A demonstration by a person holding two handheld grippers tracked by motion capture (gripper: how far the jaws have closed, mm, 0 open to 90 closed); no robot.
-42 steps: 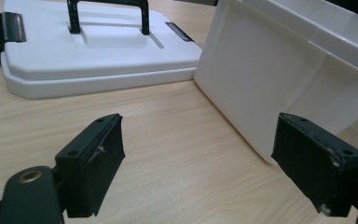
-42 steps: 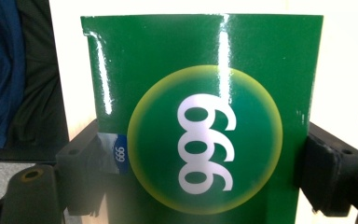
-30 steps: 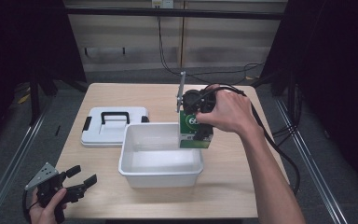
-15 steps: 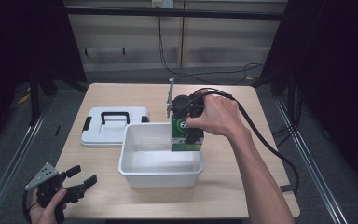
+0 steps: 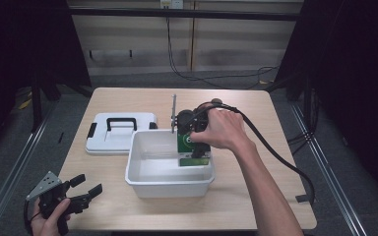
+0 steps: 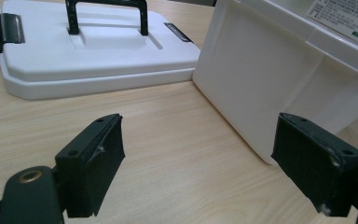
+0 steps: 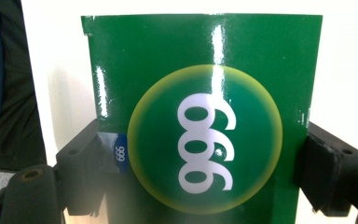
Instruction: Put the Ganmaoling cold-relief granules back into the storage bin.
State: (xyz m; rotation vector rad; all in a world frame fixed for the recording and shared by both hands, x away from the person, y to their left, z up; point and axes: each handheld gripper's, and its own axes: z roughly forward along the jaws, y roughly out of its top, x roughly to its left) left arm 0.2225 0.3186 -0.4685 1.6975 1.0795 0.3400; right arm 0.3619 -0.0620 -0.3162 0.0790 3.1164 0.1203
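The light wooden table (image 5: 256, 196) carries a white rectangular plastic tub (image 5: 170, 179), its flat white black-handled lid (image 5: 120, 132) at ten o'clock. The right gripper (image 5: 193, 147) clamps a glossy green carton (image 7: 205, 116) reading "999", lowered into the tub's two o'clock corner; release remains. The left gripper (image 6: 205, 172) hangs wide open at seven o'clock.

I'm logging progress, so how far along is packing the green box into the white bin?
Done: the lid lies off, beside the bin. In hand: the right gripper clamps the green box, partly lowered inside. Left, I'd guess: release it and refit the lid; the left gripper waits open.
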